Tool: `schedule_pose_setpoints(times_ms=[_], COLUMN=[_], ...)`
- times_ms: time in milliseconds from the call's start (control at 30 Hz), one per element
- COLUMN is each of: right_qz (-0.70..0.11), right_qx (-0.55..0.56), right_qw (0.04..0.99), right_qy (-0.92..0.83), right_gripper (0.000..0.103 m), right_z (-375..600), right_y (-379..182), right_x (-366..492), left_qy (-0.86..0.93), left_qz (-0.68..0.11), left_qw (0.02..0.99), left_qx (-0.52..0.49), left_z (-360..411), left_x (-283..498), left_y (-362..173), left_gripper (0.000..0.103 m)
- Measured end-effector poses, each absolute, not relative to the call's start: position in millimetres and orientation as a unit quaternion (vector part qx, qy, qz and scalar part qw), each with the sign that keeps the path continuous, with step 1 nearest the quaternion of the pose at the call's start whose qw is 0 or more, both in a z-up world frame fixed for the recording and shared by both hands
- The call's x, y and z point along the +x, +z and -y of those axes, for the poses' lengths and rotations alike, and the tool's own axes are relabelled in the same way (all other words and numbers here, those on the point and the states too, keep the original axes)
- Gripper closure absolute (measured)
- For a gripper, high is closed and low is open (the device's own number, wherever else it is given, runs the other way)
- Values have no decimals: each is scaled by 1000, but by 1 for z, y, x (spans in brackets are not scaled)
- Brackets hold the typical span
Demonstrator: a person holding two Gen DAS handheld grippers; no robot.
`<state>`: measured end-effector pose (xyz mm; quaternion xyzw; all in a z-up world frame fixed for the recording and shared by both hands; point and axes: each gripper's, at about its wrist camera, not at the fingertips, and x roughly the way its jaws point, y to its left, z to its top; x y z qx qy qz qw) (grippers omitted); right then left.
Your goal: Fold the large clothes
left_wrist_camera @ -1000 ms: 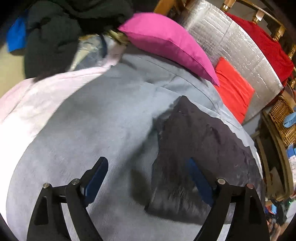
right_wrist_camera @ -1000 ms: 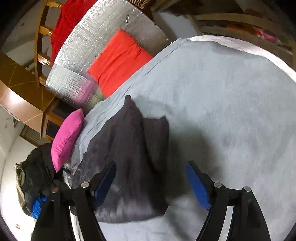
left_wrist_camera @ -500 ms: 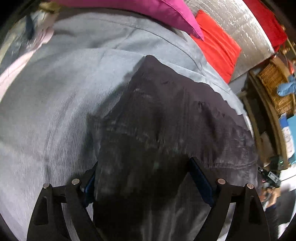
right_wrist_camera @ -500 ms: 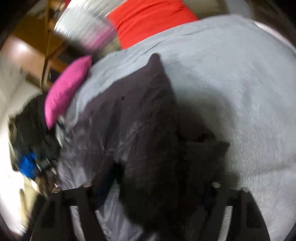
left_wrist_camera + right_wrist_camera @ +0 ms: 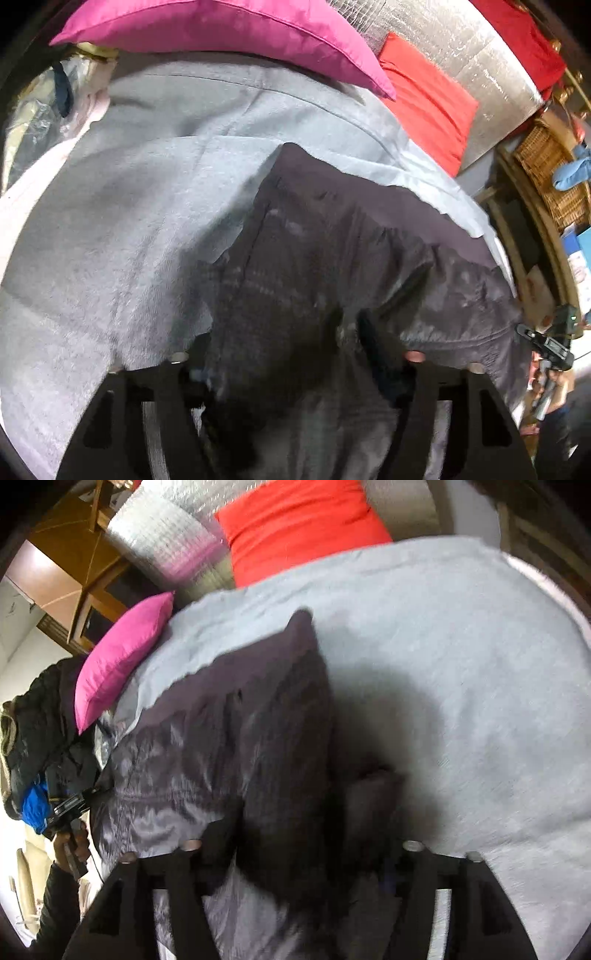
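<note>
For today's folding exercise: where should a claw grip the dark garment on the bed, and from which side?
Probably the near hem of the dark garment, approached from above at the bed's near side. It lies mostly flat on the grey blanket, so only an edge gives fabric to pinch; both claws already straddle that bunched near edge, one toward each side.

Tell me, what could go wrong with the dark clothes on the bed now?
1. The dark garment is bunched between both grippers, so the left gripper might pinch several layers and spoil the fold.
2. It lies on a loose grey blanket; the right gripper could catch that too.
3. One edge sits near the bedside, so it may slide off.
</note>
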<state>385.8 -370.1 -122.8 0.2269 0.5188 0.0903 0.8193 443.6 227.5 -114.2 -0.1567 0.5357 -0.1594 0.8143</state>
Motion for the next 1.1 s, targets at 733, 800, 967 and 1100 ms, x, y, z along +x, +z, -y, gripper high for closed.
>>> schedule_pose_setpoints(times_ms=[733, 800, 967, 1100], right_qz=[-525, -539, -548, -550], right_qx=[283, 266, 231, 214], right_qw=[795, 792, 795, 798], right_qy=[107, 110, 122, 120], right_gripper=[32, 32, 50, 60], right_z=[369, 364, 353, 345], right_y=[-145, -150, -153, -150], right_x=[391, 391, 393, 394], left_qy=[-97, -99, -105, -104], left_qz=[-524, -526, -531, -529], left_qw=[846, 844, 839, 841], left_qx=[-37, -44, -53, -46], left_z=[-199, -199, -197, -194], left_x=[425, 426, 437, 439], left_y=[-117, -118, -128, -130], left_gripper=[33, 33, 33, 40])
